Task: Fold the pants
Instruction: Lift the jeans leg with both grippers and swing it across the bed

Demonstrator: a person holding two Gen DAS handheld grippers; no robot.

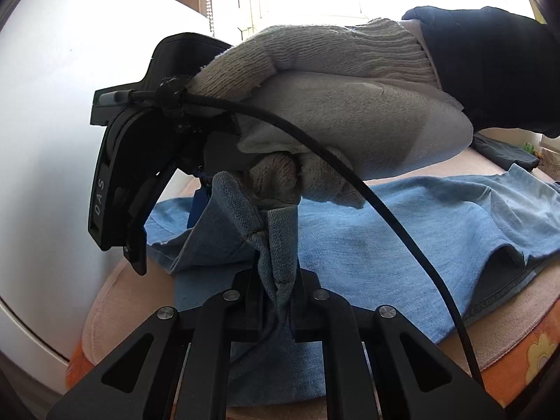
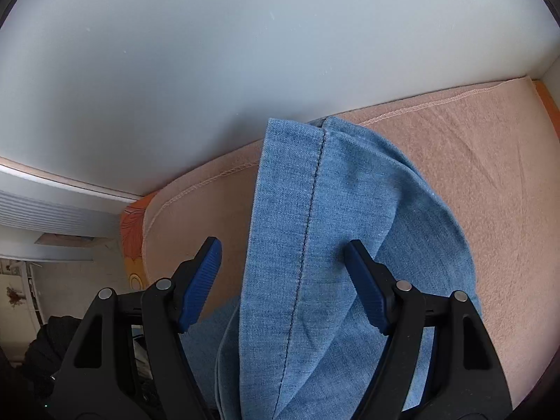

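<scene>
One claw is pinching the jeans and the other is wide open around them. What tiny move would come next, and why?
Probably close the right gripper: its jaws stand open with a hemmed fold of the pants between them, while the left gripper is clamped on bunched denim.

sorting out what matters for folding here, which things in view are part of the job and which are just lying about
Part of the job:
- blue denim pants
- left hand-held gripper, shut on a bunched fold of the pants
- right hand-held gripper, open, with denim lying between its fingers

Just lying about:
- pink blanket under the pants
- orange floral sheet
- dark garment at the far end
</scene>
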